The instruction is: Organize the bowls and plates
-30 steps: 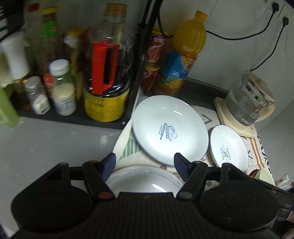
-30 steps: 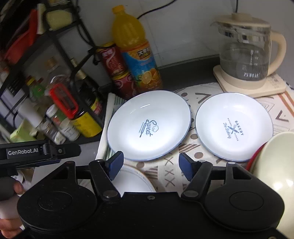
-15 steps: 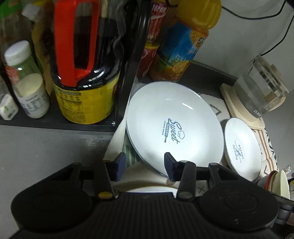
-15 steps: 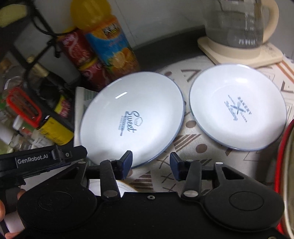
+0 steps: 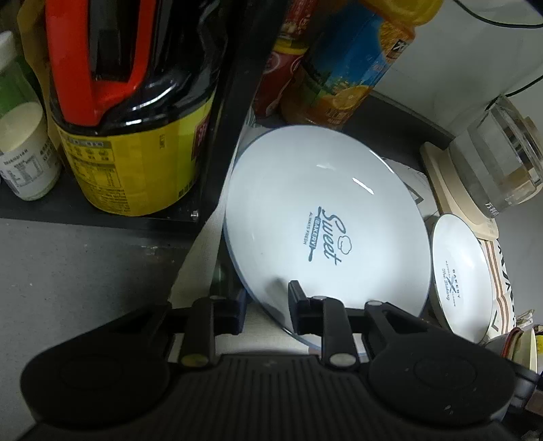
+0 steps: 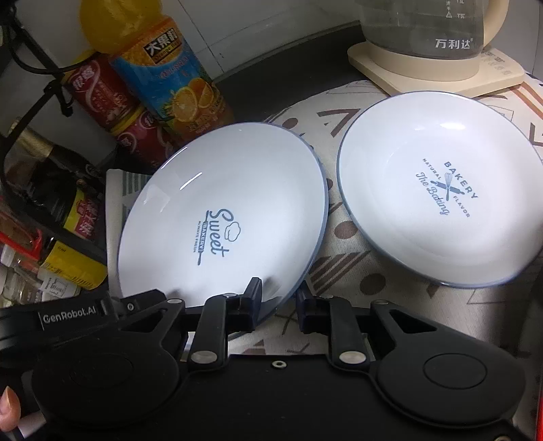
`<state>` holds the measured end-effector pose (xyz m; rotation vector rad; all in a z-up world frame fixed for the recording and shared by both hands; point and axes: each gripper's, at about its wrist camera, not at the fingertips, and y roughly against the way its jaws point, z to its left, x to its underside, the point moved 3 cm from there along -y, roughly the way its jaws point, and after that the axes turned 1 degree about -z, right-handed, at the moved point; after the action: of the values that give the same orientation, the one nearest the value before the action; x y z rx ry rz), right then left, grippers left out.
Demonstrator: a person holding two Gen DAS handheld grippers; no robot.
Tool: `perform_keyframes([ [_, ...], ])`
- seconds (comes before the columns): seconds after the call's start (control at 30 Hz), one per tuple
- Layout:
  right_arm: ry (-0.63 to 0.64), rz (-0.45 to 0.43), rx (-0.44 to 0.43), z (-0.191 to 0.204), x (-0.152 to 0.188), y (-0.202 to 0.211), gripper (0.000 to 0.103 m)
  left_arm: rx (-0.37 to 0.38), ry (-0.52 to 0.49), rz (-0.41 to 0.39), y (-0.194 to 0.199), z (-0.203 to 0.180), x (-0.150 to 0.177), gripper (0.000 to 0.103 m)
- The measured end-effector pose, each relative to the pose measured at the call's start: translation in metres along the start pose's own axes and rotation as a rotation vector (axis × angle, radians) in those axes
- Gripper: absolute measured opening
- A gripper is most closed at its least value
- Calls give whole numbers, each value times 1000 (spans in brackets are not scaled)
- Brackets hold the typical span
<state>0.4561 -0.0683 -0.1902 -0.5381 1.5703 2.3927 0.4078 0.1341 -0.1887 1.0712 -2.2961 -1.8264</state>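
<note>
Rack side: a dark sauce jug (image 5: 129,112) with a red handle and yellow label stands on the black shelf (image 5: 101,217), a small white-capped bottle (image 5: 23,152) at its left.
Left gripper (image 5: 266,307): closed on the near rim of the Sweet plate (image 5: 325,230); one finger lies on the plate's white face, the other sits below the rim (its tip mostly hidden).
Sweet plate: tilted, near edge lifted off the patterned cloth (image 6: 346,244), its far edge toward the orange juice bottle (image 6: 163,78) and the red cans (image 6: 101,95).
Right gripper (image 6: 278,305): also clamped on that plate's near rim, right of the left gripper; one finger over the face, the other under the edge.
Left gripper body: enters the right wrist view from the left, marked "GenRobot.AI", with a fingertip of the person's hand (image 6: 8,405) at the lower corner.
Bakery plate (image 6: 441,190): flat on the cloth, just beside the Sweet plate, not touching it.
Kettle (image 6: 427,30): glass, on its cream base, behind the Bakery plate.
</note>
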Motion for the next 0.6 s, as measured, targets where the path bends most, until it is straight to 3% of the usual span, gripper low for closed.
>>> perform_keyframes([
  [0.47, -54, -20, -62, -9, -1, -6, 16, -5, 21, -4, -9, -2, 0, 19],
  [0.6, -31, -55, -68, -7, -2, 5, 16, 8, 1, -37, 3, -7, -2, 17],
])
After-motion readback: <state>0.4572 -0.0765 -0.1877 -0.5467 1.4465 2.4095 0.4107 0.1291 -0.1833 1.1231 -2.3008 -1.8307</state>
